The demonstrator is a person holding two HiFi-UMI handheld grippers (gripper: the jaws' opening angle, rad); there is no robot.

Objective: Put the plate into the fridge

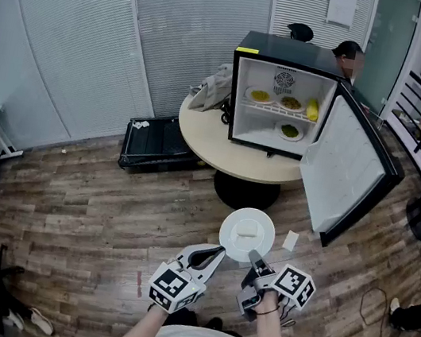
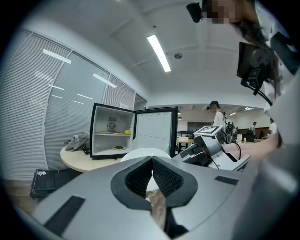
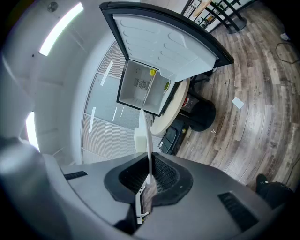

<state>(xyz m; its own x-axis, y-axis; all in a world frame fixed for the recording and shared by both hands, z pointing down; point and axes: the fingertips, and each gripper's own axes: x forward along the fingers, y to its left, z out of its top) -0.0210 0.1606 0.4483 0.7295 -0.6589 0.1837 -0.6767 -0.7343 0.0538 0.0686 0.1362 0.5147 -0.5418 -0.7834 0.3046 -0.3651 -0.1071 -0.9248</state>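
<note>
A person stood on a wooden floor point(image 1: 67, 203) facing a small black fridge point(image 1: 243, 97) and held a gripper in each hand. The right gripper point(image 1: 255, 259) was clamped on the near rim of a round white plate point(image 1: 232, 240). In the right gripper view, the plate showed edge-on between the pads. The plate was held in the air above the floor, just in front of the round table point(image 1: 200, 134) and well short of the fridge. A small pale block point(image 1: 248, 231) lay on it.

The left gripper point(image 1: 216, 252) sat just beside the plate's left edge with its jaws pressed together and nothing between them.

The fridge stood at the right edge of the table with its door point(image 1: 346, 175) swung wide open to the right. Small dishes of food point(image 1: 290, 103) sat on its shelf and on its bottom.
</note>
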